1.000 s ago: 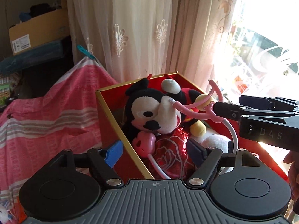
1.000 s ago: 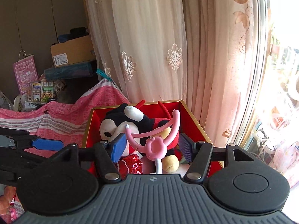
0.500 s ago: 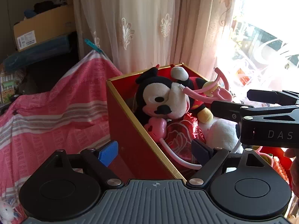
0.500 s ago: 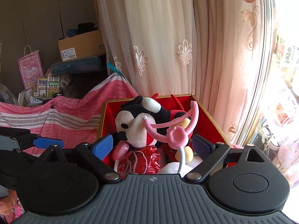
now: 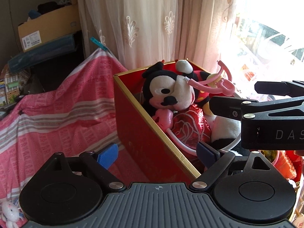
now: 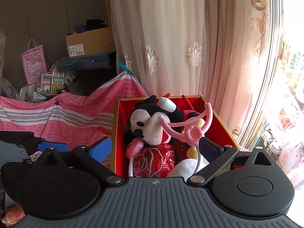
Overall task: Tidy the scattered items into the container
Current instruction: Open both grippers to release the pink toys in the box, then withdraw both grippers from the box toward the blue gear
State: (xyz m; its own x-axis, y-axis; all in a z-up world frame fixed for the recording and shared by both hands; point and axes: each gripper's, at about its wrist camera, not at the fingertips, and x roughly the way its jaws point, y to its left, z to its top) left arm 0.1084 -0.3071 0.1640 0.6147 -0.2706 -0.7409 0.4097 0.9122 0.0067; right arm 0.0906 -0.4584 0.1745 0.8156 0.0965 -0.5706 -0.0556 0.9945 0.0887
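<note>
A red box with a gold rim (image 5: 133, 98) (image 6: 115, 125) holds a black-and-white mouse plush (image 5: 167, 93) (image 6: 148, 123), a red foil rose (image 5: 190, 127) (image 6: 153, 161) and a pink toy stethoscope (image 5: 224, 87) (image 6: 191, 132). The stethoscope lies across the plush. My left gripper (image 5: 157, 153) straddles the box's near wall, its jaws opening, and its pads touch nothing. My right gripper (image 6: 154, 148) hangs over the box's near end with its jaws opening. The stethoscope's tube runs between its fingers without touching the pads. In the left wrist view the right gripper (image 5: 266, 110) comes in from the right.
A pink striped cloth (image 5: 57, 117) (image 6: 66, 114) covers the surface left of the box. Lace curtains (image 6: 171, 47) and a bright window stand behind it. A cardboard box (image 6: 89, 41) and a pink gift bag (image 6: 34, 64) sit at the back left. A small white plush (image 5: 9, 212) lies at the lower left.
My right jaws have spread wider around the stethoscope, which stays in the box. Both grippers have drawn back from the box, so it looks smaller and farther away.
</note>
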